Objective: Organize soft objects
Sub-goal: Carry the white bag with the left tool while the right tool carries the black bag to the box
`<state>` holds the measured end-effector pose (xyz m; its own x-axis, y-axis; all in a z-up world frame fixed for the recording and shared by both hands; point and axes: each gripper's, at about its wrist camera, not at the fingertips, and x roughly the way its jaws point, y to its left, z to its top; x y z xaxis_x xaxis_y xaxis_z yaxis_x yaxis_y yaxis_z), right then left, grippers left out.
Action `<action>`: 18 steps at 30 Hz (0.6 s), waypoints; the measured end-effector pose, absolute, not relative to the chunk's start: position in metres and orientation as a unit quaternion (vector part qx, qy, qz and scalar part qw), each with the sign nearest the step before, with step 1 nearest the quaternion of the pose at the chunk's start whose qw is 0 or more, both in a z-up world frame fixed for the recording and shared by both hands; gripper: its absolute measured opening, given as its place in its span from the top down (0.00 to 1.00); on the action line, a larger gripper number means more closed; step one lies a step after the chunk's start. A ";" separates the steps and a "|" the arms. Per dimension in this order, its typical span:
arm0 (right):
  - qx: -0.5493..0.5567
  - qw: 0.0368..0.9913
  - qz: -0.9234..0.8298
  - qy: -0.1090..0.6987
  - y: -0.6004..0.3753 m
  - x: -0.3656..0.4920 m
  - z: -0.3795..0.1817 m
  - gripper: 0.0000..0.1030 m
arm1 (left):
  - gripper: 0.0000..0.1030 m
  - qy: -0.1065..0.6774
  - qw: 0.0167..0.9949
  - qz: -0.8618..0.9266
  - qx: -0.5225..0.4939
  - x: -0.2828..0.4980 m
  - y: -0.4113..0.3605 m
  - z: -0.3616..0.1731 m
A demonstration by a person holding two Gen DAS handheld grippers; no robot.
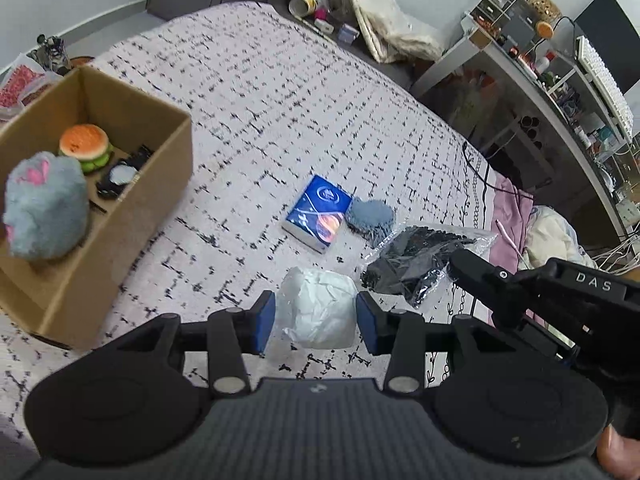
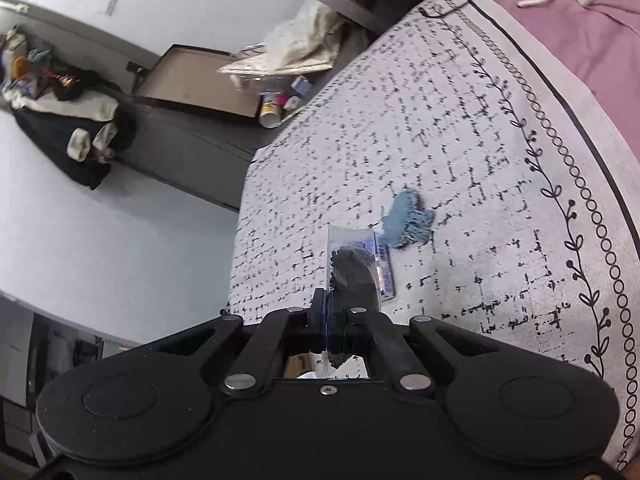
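My left gripper [image 1: 316, 316] is shut on a white crumpled soft bundle [image 1: 320, 312], its blue pads [image 1: 266, 322] pressing both sides, above the patterned bedspread [image 1: 260, 100]. To its right, my right gripper [image 1: 456, 264] is shut on a clear plastic bag of dark fabric [image 1: 412, 264]. In the right wrist view the bag [image 2: 354, 268] sticks up from the shut right gripper [image 2: 328, 316]. A blue tissue pack [image 1: 316, 212] and a blue-grey frayed cloth [image 1: 370, 216] lie on the bed beyond; the cloth [image 2: 408, 220] also shows behind the bag. A cardboard box [image 1: 160, 184] at left holds a grey plush [image 1: 46, 208] and a burger toy [image 1: 86, 146].
A black item [image 1: 120, 176] also lies in the box. A pink blanket [image 1: 508, 208] and a black cable [image 1: 476, 164] lie at the bed's right edge. A cluttered shelf desk [image 1: 560, 80] stands beyond it. Bags and small containers [image 1: 320, 12] sit past the far end.
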<state>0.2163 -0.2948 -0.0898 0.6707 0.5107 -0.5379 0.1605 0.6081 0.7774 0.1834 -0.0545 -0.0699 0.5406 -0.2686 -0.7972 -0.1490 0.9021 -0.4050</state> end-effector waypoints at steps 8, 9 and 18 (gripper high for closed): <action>0.410 0.820 0.138 0.375 -0.283 0.210 -0.074 1.00 | 0.58 0.461 0.860 -0.026 -0.217 0.175 -0.035 -0.052; 0.407 0.822 0.142 0.372 -0.281 0.209 -0.072 1.00 | 0.58 0.459 0.861 -0.025 -0.217 0.174 -0.033 -0.050; 0.385 0.834 0.179 0.351 -0.262 0.199 -0.052 1.00 | 0.58 0.442 0.871 -0.014 -0.216 0.166 -0.010 -0.033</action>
